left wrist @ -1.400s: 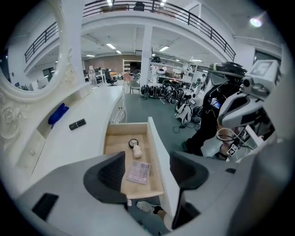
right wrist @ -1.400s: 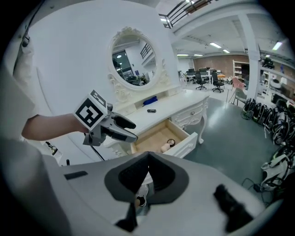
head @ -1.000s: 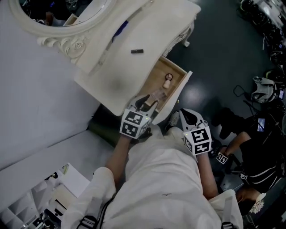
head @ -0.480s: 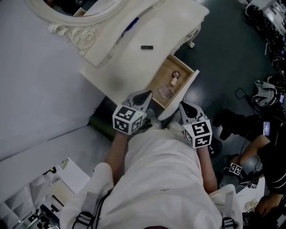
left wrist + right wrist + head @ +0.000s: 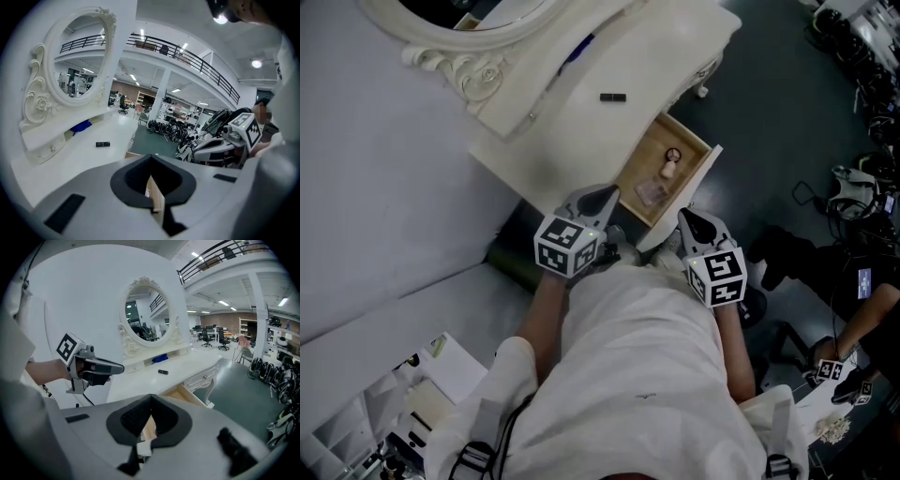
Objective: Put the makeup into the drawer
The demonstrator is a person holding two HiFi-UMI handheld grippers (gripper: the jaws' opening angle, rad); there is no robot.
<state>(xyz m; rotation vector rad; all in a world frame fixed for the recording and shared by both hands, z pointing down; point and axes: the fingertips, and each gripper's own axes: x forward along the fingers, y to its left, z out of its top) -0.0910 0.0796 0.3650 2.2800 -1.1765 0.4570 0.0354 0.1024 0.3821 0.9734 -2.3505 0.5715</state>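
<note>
while the left hand-held gripper (image 5: 598, 198) and right hand-held gripper (image 5: 693, 221) sit clenched empty — drawer (image 5: 649, 157) contents are indistinct.

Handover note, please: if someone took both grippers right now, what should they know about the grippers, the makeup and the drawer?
Left gripper: jaws shut, nothing between them, held just short of the open drawer.
Right gripper: jaws shut, empty, beside the drawer's front panel.
Drawer: pulled open. Inside lie a small pale bottle, a clear item and a dark ring-shaped item.
Black tube: lies on the vanity top, outside the drawer.
Done: three items are in the drawer.
Left: probably the black tube, if it counts as makeup; pick it up and put it in.
</note>
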